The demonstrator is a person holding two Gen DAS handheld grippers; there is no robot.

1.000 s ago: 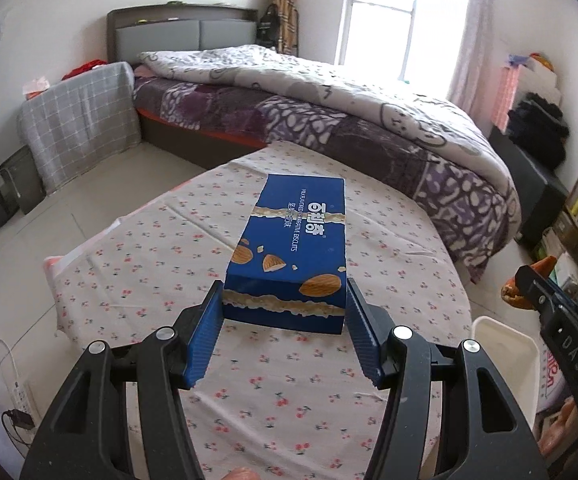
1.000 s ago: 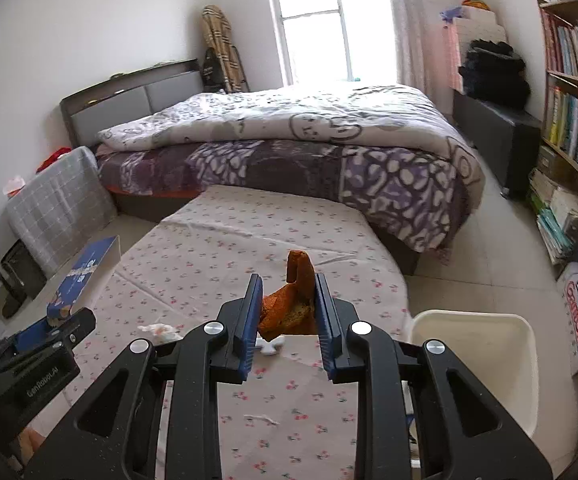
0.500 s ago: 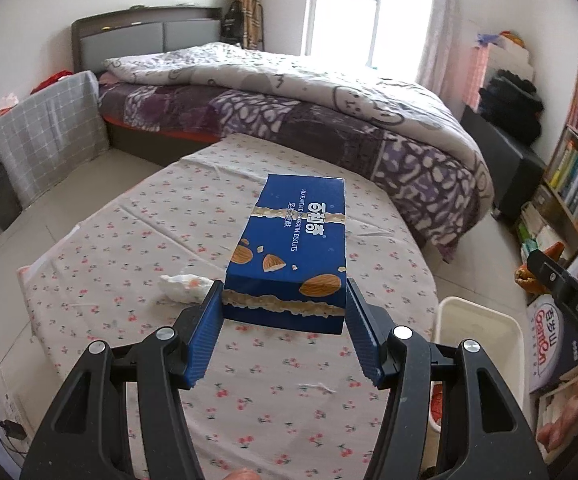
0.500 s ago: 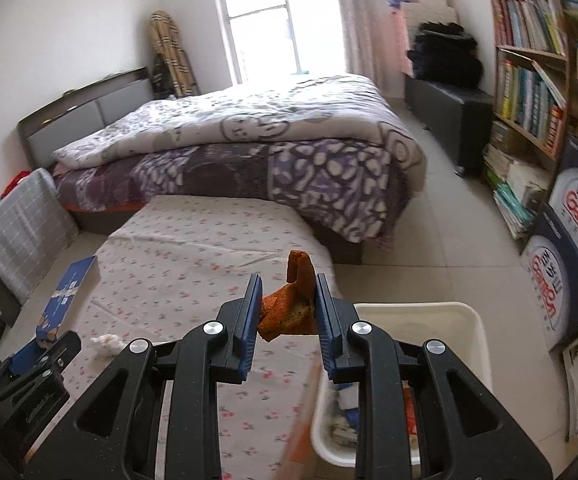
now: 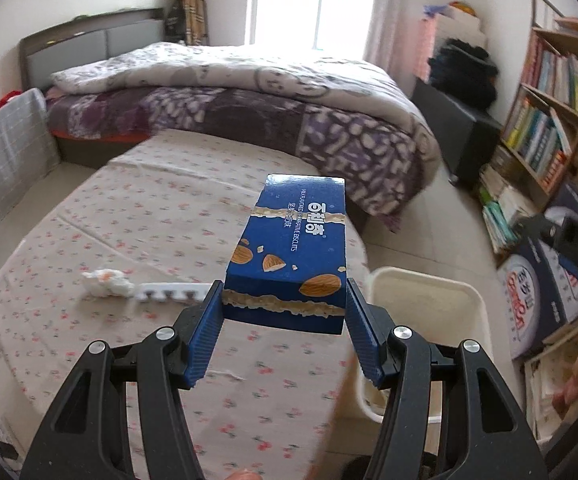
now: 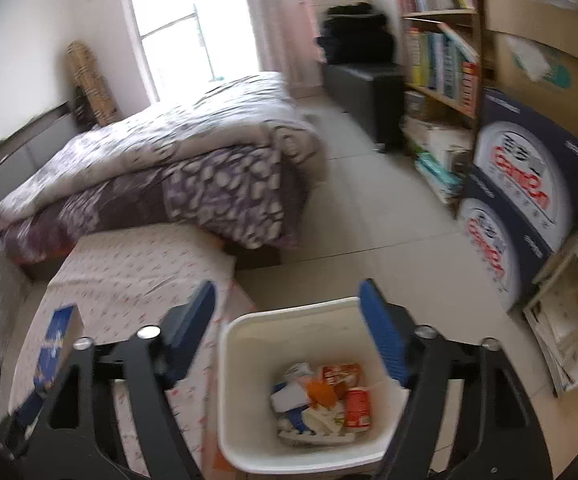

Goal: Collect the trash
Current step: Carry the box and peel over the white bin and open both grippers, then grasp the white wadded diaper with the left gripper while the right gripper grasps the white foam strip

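Trash gathered so far lies at the bottom of a cream-white plastic bin [image 6: 309, 392] that stands on the tiled floor just beside the low surface [image 5: 161, 216] covered in a floral cloth. Inside the bin are crumpled white paper, an orange scrap and red-printed wrappers [image 6: 325, 400], piled together near its far right corner.

Directly above the bin, the right gripper [image 6: 289, 320] hangs with its blue ribbed pads spread wide; its jaws are opening and nothing sits between them, only the open mouth of the bin below.

Gripped by the left gripper [image 5: 283, 312] is a long dark-blue cardboard biscuit box printed with almonds [image 5: 293, 248]. The blue pads press on the two long sides at the box's near end, and the box juts forward and slightly upward, off the cloth, over the right-hand part of the surface. In the right wrist view the same box shows at the lower left, blurred.

Two more pieces lie on the cloth to the left of the held box: a crumpled white tissue with an orange spot [image 5: 105, 280] and, touching or just beside it, a white notched plastic strip [image 5: 169, 293] that runs toward the left gripper's near pad.

Beyond the surface stands a bed with a purple and white patterned quilt [image 5: 249, 96]. Bookshelves [image 5: 549, 112] and dark-blue printed cartons [image 6: 529, 184] line the right wall.
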